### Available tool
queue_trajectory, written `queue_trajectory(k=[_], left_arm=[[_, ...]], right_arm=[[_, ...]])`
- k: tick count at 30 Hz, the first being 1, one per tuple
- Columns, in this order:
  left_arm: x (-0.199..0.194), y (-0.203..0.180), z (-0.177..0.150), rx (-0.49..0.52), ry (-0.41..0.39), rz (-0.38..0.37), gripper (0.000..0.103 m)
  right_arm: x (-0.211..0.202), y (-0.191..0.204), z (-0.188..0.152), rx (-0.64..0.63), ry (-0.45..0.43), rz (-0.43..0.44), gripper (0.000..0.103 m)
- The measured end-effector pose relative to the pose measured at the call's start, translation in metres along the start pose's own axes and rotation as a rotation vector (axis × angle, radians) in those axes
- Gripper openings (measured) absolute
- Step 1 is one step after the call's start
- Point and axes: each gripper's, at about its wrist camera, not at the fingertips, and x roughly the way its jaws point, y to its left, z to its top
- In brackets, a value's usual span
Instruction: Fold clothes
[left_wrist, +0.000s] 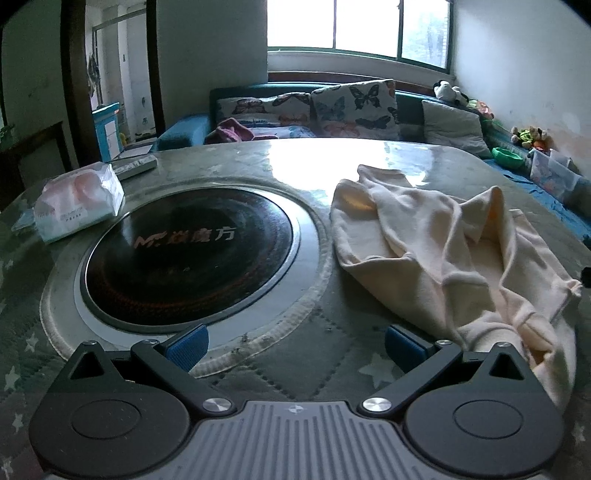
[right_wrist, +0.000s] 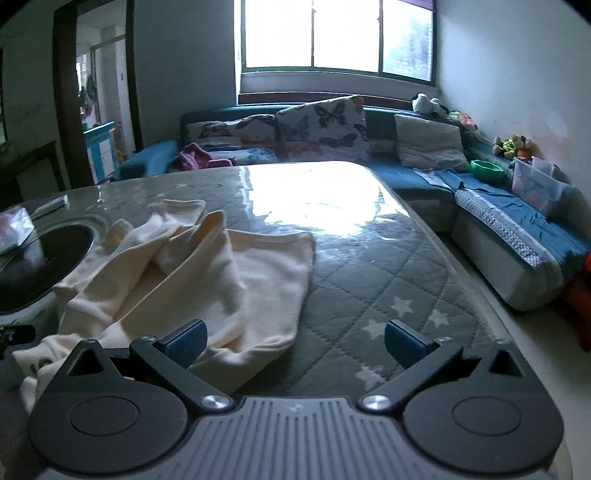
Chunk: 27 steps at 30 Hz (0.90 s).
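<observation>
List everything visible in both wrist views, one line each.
garment: one, cream, crumpled on table right of cooktop
cooktop: one, black round, set in table
table: one, grey quilted cover with stars
tissue pack: one, white, left of cooktop
remote: one, grey, behind tissue pack
sofa: one, blue, behind table
butterfly cushions: two, on sofa
left gripper: jaws open, empty
right gripper: jaws open, empty

Table (left_wrist: 303, 354): quilted grey star-print cover under clear sheet. Round black cooktop (left_wrist: 188, 258) set in the top. Tissue pack (left_wrist: 79, 201) at its far-left edge, remote (left_wrist: 135, 165) just behind. Beyond: blue sofa (right_wrist: 517, 236), butterfly cushions (right_wrist: 321, 129), green bowl (right_wrist: 487, 169), plush toys (right_wrist: 511, 144), window (right_wrist: 336, 35).
</observation>
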Motion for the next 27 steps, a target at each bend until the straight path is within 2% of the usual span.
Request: queue_trajectory(k=[15,27], left_arm=[[-0.019,-0.018,-0.003,0.032,-0.006,-0.060,0.103],[-0.031,-0.030,-0.004,0.051,-0.008,-0.071,0.103]], right_arm=[[-0.012,0.018,-0.009,-0.019,0.025,0.036,0.103],[-0.021,0.028,-0.020,-0.040,0.049,0.042,0.103]])
